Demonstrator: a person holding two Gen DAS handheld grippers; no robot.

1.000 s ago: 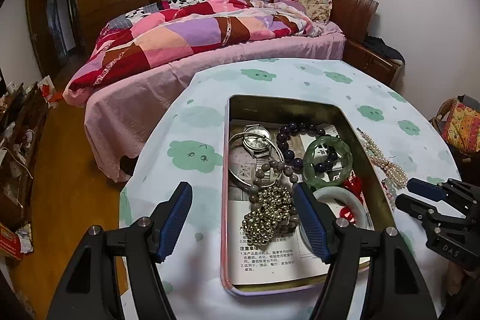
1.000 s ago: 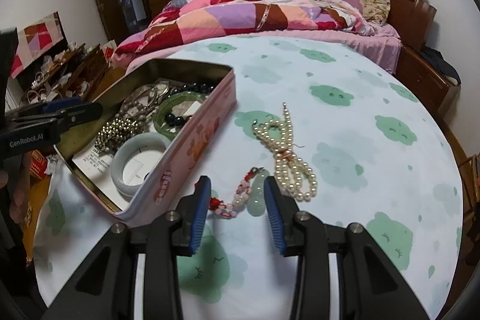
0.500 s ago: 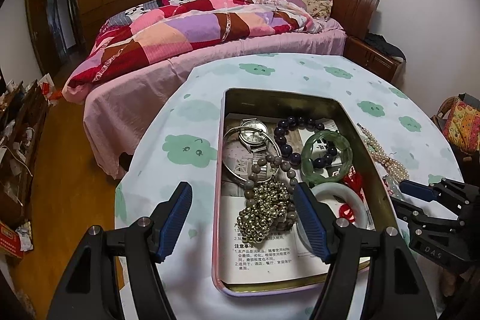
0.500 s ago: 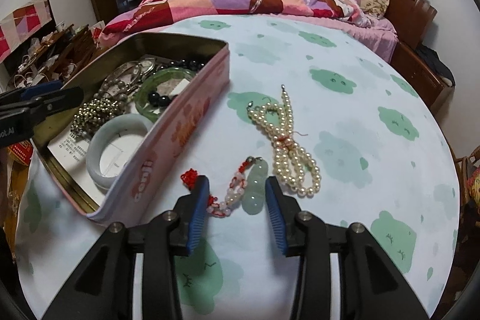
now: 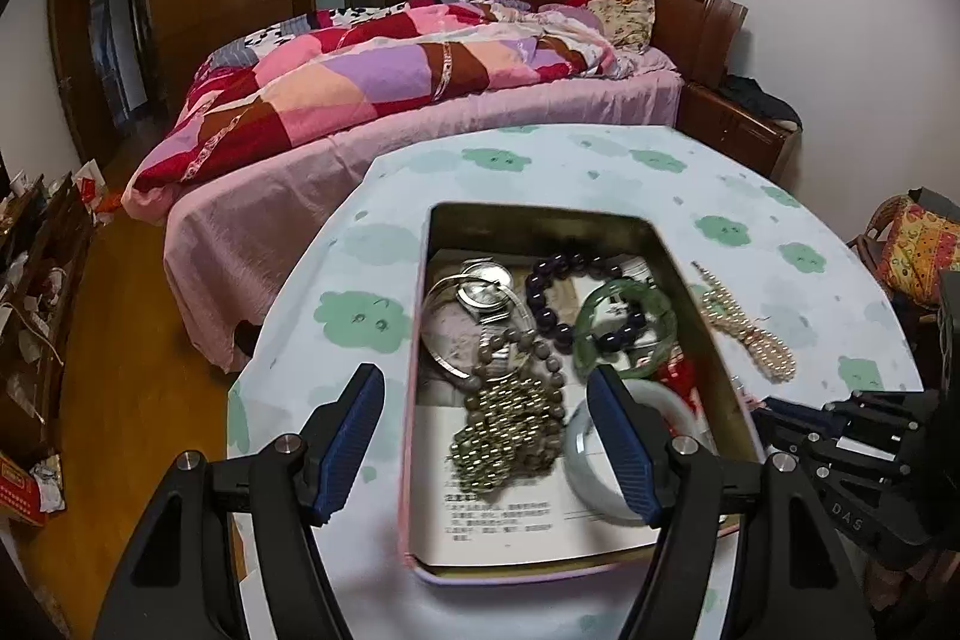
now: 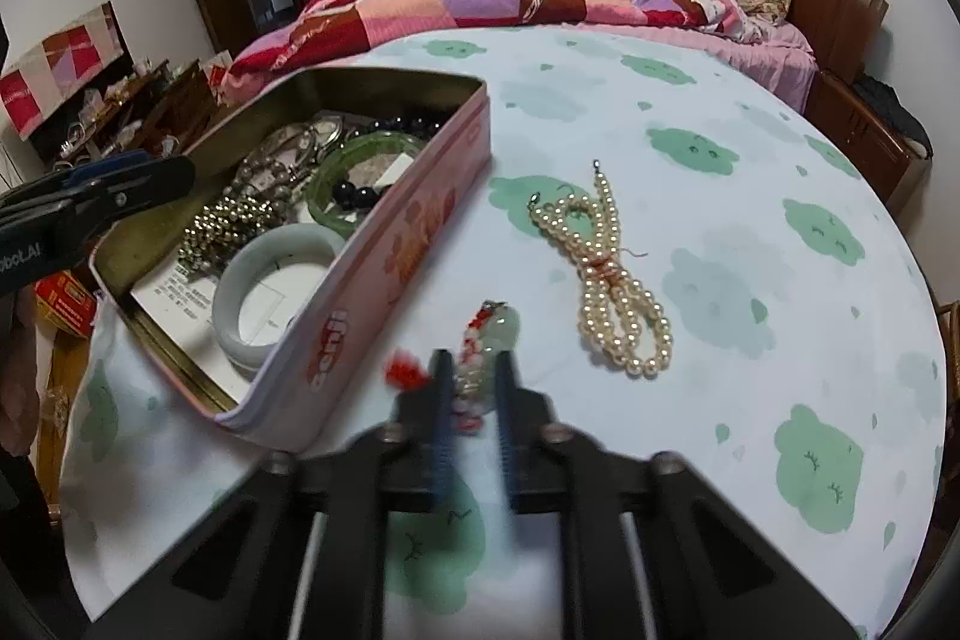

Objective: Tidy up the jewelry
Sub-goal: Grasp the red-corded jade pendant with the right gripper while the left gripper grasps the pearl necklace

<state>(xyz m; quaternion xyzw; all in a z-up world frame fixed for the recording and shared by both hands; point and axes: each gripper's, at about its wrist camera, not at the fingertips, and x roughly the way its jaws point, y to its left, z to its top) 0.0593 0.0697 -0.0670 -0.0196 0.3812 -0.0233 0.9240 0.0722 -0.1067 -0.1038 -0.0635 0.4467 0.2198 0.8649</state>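
Observation:
A pink tin (image 6: 390,250) on the round table holds a white bangle (image 6: 276,280), a green bangle (image 6: 360,148), dark beads (image 5: 546,298), a watch (image 5: 480,286) and a heap of metal beads (image 5: 510,424). Right of the tin lie a tied pearl necklace (image 6: 606,268) and a pale jade pendant (image 6: 504,328) on a red beaded cord. My right gripper (image 6: 476,358) is closing, its jaws pinching the pendant's cord end against the cloth. My left gripper (image 5: 485,373) hangs open over the tin's near left corner with nothing between its fingers.
The table (image 6: 750,160) wears a white cloth with green cloud prints. Behind it stands a bed (image 5: 420,88) with a patchwork quilt. Cluttered shelves (image 5: 30,280) line the left wall, and a chair with a patterned cushion (image 5: 918,250) is at the right.
My right gripper's jaws have drawn together around the jade pendant's cord, which lay loose between them before. The left gripper stays open over the tin.

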